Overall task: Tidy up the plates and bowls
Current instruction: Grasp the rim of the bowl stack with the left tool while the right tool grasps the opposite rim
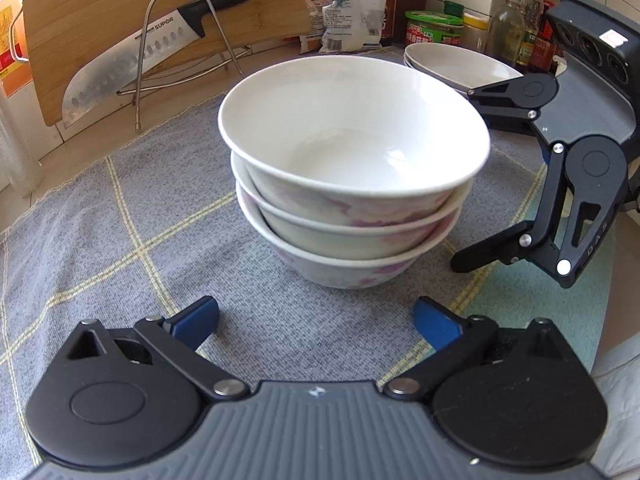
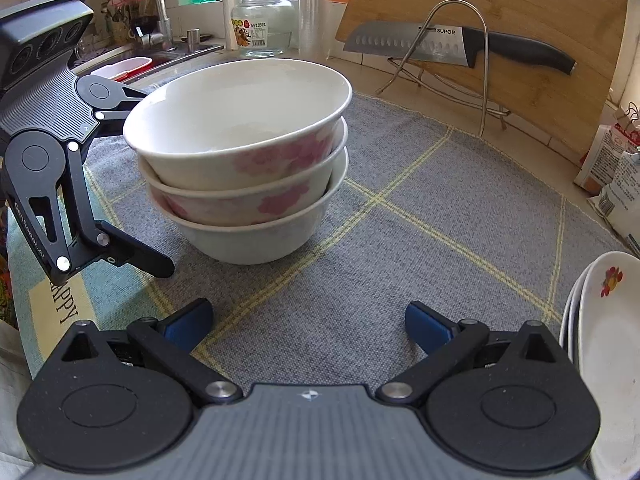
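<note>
Left gripper [image 1: 316, 322] jaws wide, holding nothing; right gripper [image 2: 308, 322] likewise wide and empty. Between them, three nested bowls [image 1: 352, 176] sit on the grey checked cloth [image 1: 120, 240]. Stacked plates [image 2: 608, 344] beside right gripper. Knife [image 2: 452, 46] on rack behind.

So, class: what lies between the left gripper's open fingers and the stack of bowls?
Only bare grey mat, seen in the left wrist view, separates the left gripper from the bowl stack.

White bowls [image 2: 244, 160] with pink flowers, grey cloth [image 1: 120, 240] with yellow grid lines, blue-tipped black tools [image 1: 316, 320]
</note>
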`<state>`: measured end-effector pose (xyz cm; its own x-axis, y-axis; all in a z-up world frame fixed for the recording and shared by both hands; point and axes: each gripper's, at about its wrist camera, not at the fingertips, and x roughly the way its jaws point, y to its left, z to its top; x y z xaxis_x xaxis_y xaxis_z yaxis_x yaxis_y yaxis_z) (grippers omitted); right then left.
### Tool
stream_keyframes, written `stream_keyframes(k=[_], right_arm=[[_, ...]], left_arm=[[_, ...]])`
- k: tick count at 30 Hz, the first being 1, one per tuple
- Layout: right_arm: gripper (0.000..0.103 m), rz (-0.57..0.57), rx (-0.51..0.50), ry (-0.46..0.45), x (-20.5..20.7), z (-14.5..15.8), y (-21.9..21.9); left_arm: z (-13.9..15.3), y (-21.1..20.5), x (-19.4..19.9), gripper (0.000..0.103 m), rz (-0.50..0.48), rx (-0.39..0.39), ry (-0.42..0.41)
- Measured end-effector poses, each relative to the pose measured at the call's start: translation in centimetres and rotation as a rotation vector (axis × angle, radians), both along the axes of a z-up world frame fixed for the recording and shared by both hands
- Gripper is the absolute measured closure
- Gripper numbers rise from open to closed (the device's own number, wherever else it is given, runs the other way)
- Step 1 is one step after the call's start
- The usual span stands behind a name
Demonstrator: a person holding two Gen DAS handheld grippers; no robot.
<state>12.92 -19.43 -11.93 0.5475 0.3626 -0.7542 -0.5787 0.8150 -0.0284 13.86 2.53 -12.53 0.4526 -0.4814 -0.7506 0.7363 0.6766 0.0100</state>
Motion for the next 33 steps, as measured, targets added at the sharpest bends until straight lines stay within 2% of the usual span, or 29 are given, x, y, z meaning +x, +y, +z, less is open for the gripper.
stream_keyframes(k=[18, 26, 33], right_arm=[[0.000, -0.054, -0.079, 0.074, 1.9, 0.6, 2.4], [0.000, -0.051, -0.151, 0.068, 2.8, 1.3, 3.8], [0.000, -0.001, -0.160, 0.051, 3.1, 2.1, 4.6]], left_arm=[[-0.1, 0.1, 2.2, 0.000, -0.169, -0.054, -0.050], [-0.2, 0.4, 2.8, 0.000, -0.234, -0.073, -0.063], [-0.2, 0.1, 3.2, 0.000, -0.248, -0.056, -0.053]])
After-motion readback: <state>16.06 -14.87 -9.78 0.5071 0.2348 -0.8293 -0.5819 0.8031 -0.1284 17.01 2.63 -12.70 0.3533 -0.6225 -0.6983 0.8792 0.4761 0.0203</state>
